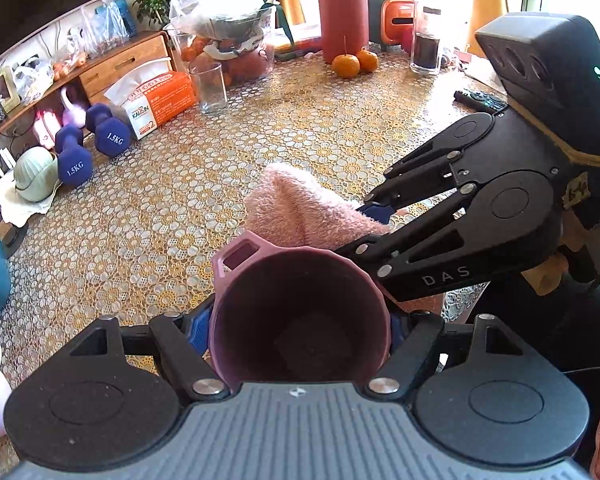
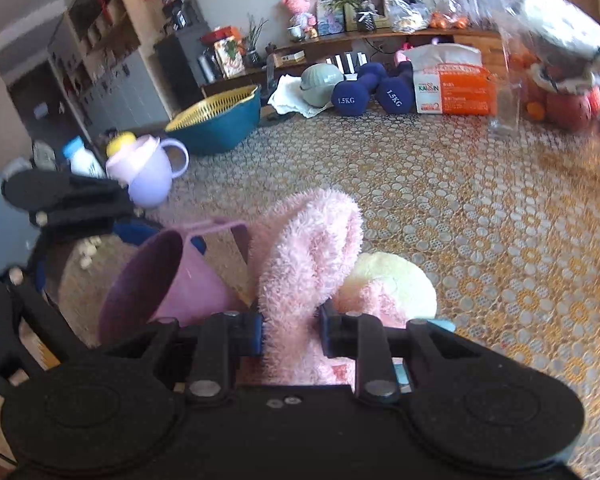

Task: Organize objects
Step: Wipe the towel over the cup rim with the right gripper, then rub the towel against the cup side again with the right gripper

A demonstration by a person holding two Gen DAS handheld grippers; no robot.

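Note:
My left gripper [image 1: 300, 332] is shut on a mauve plastic cup [image 1: 300, 320] with a square handle, held tilted with its empty mouth toward the camera. The cup also shows in the right wrist view [image 2: 172, 280]. My right gripper [image 2: 292, 332] is shut on a fluffy pink cloth [image 2: 312, 248] with a pale yellow part [image 2: 396, 284]. In the left wrist view the right gripper [image 1: 380, 216] holds the pink cloth [image 1: 296, 208] just beyond the cup's rim. The left gripper [image 2: 112, 220] sits left of the cup in the right wrist view.
On the patterned tablecloth [image 1: 180, 208]: two blue dumbbells [image 1: 92, 144], tissue box [image 1: 156, 100], glass [image 1: 210, 88], fruit bowl under plastic [image 1: 228, 40], red flask [image 1: 342, 12], two tangerines [image 1: 354, 62], jar [image 1: 426, 44], remote [image 1: 480, 100], blue bowl [image 2: 220, 120], lilac mug [image 2: 152, 168].

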